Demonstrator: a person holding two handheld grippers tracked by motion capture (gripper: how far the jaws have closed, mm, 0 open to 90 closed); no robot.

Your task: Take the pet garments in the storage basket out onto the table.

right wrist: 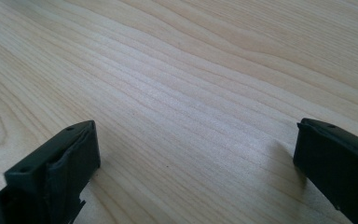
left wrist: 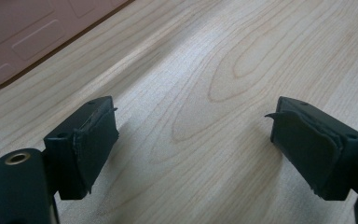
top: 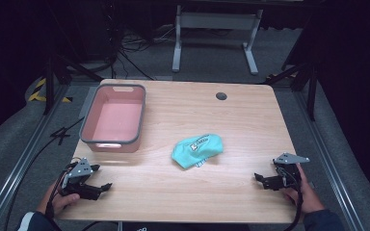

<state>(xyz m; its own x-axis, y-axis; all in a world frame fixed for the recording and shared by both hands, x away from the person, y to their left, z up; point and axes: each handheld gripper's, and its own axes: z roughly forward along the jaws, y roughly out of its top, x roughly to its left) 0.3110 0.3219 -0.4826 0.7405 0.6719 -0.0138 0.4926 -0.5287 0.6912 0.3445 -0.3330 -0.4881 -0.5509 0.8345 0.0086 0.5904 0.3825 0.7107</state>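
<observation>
Wooden table (top: 250,125) — teal cloth (top: 197,150) mid-table, both tongs agape

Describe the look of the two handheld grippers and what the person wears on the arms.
Both the left gripper and the right gripper are black, each topped by a grey three-cornered plate and trailing a black cable. Their jaws are blocky, with worn, ragged-edged black pads. The sleeves are dark; the left cuff shows a white band.

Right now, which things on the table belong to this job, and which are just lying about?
In play: teal cloth, pink bin, left gripper, right gripper, both open.
Lying about: table's dark grommet hole, floor cables, white frame legs.
</observation>
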